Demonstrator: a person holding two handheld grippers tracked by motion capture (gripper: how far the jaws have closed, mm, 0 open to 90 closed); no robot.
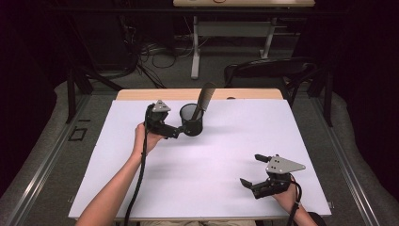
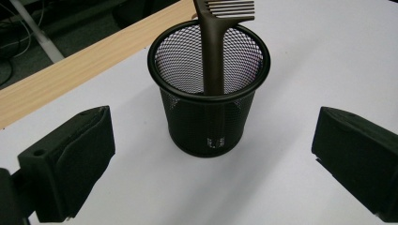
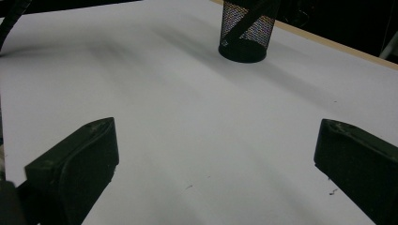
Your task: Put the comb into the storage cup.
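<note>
The white board (image 1: 226, 155) covers nearly the whole table, with a strip of bare wood (image 1: 141, 94) showing only along the far edge, and most of that white surface lies bare. Toward the far side, a little left of centre, stands the black mesh cup (image 1: 192, 120), upright, with a brown comb (image 1: 205, 98) standing in it handle down and leaning toward the right, its teeth up above the rim. The left gripper (image 1: 180, 132) sits just beside the cup on its left, jaws spread wide and holding nothing; from the left gripper view the cup (image 2: 209, 89) stands squarely between the two jaws but a little ahead of them, not touched. The right gripper (image 1: 251, 170) rests well apart near the right front corner, its jaws likewise wide open and empty, pointing across the board toward the cup (image 3: 246, 33). To my eye the comb is already in the cup, and the left hand is either lining up on the cup or parting from it; I cannot tell which. If a grip comes next, it calls for sliding forward until the jaws flank the mesh wall, then closing gently so the light cup does not tip. There is ample room on every side; the wooden far edge behind the cup is the only nearby limit.
</note>
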